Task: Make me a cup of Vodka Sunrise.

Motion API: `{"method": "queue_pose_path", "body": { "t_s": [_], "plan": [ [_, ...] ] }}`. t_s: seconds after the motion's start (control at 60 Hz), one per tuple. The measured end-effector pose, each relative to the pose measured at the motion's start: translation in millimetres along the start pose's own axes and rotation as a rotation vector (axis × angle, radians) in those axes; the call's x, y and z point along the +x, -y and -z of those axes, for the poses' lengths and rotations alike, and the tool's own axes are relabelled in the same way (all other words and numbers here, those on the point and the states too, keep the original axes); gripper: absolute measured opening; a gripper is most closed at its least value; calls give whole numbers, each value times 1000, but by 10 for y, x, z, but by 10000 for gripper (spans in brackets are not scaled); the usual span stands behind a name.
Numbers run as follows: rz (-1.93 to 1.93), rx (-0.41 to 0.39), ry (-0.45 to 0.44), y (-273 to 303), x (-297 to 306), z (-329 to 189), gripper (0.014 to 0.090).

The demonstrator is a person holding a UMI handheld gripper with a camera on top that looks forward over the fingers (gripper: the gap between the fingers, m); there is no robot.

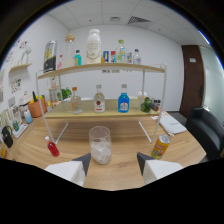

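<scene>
Clear glass (pixel 100 144) with ice in the bottom stands on the wooden table (pixel 125 172), just ahead of my gripper (pixel 114 160) and between the lines of its two fingers, a bit nearer the left one. Fingers are spread wide, holding nothing, gaps on both sides of the glass.

Risks from here, as I judge them: the glass sits off-centre, so if I push forward the left finger could clip it and slide or tip it, ice out. It is smooth and likely wet, so a grip could slip. Nothing is poured yet, so the drink is at the very start.

Around the glass: a red small bottle (pixel 52 148) lies on the table near it on the left, a yellow can (pixel 161 146) stands near it on the right. Either could get knocked if I swing wide.

Beyond the glass is a two-level white rack (pixel 100 114). Lower shelf has a clear bottle with a red label (pixel 99 99), a blue bottle (pixel 123 100), another clear bottle (pixel 76 101), and green things at both ends. Upper shelf holds more bottles and a big white jug (pixel 93 45). I can't read the labels, so I can't tell which is the vodka. Reaching over the glass to the shelf could catch the rim.
</scene>
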Motion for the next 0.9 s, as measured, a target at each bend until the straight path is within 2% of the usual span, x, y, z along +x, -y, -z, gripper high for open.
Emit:
{"method": "queue_pose_path", "body": {
  "t_s": [0.133, 0.283, 0.417, 0.517, 0.617, 0.783, 0.9],
  "plan": [
    [4, 29, 43, 200, -417, -22, 867],
    [26, 127, 85, 760, -836, -173, 867],
    [16, 177, 126, 1187, -1171, -461, 864],
    [22, 190, 137, 1369, -1362, -753, 858],
    [48, 176, 110, 1414, -1447, -1073, 849],
    [51, 99, 73, 1267, -1438, -1530, 738],
    [33, 67, 70, 1185, -1423, -1698, 554]
  ]
}}
